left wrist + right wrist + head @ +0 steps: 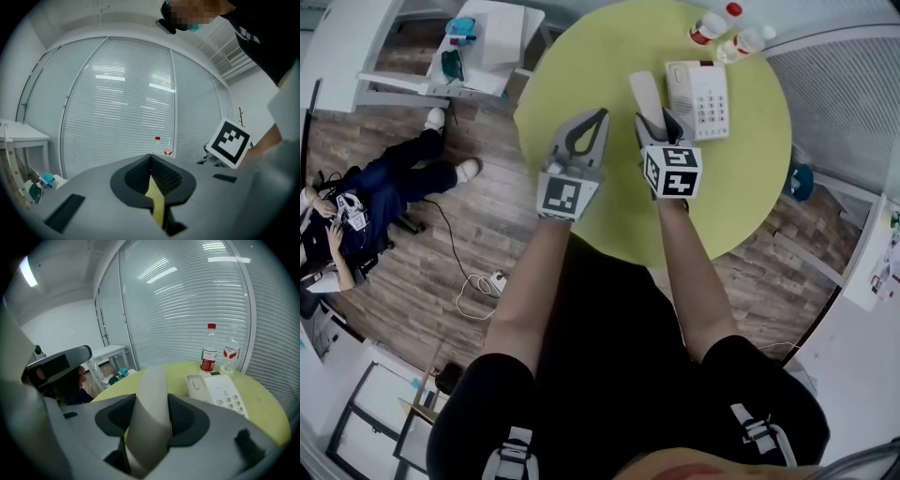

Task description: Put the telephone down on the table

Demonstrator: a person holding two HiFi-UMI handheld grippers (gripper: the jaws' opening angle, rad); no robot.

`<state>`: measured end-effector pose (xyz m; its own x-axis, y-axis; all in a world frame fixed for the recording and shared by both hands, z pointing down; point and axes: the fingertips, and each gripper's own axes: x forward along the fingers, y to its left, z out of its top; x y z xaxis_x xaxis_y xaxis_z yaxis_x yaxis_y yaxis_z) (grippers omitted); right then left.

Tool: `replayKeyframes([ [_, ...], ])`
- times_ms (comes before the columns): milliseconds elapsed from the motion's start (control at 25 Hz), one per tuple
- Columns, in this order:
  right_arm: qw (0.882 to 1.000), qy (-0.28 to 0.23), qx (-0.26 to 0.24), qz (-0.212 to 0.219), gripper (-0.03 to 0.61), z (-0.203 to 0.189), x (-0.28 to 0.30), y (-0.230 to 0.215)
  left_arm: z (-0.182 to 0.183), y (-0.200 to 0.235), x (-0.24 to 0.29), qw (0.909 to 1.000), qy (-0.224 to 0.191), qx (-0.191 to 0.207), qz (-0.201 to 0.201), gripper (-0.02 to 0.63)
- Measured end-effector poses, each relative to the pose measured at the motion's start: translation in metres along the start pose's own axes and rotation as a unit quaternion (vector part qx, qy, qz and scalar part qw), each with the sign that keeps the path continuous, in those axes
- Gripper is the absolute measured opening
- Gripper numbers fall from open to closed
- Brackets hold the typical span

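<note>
A white telephone base [697, 98] with a keypad lies on the round yellow-green table [750, 178], at its far right; its cradle is bare. My right gripper [662, 120] is shut on the telephone's white handset [645, 94], which sticks out forward above the table just left of the base. In the right gripper view the handset [149, 404] fills the gap between the jaws of the right gripper [151, 414], and the base [216, 391] lies ahead to the right. My left gripper [592, 124] hovers beside it at the left, shut and holding nothing [151, 161].
Two drink bottles [709, 26] [208, 355] stand at the table's far edge behind the telephone base. A person [384, 187] sits on the wooden floor at the left. A white desk [483, 52] with small items stands beyond the table's left side. A cable [478, 286] lies on the floor.
</note>
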<state>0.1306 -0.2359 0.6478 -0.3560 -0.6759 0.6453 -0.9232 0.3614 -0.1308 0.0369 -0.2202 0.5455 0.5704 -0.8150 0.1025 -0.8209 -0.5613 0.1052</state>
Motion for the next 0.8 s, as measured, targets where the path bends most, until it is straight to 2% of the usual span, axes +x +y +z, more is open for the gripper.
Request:
replayKeyframes([
  [240, 1.000, 0.013, 0.018, 0.015, 0.219, -0.019, 0.016, 0.041, -0.022, 0.025, -0.028, 0.9997, 0.020, 0.000, 0.013, 0.006],
  [800, 0.998, 0.048, 0.024, 0.034, 0.219, -0.063, 0.063, 0.109, -0.057, 0.062, -0.061, 0.9987, 0.046, -0.015, 0.017, 0.006],
])
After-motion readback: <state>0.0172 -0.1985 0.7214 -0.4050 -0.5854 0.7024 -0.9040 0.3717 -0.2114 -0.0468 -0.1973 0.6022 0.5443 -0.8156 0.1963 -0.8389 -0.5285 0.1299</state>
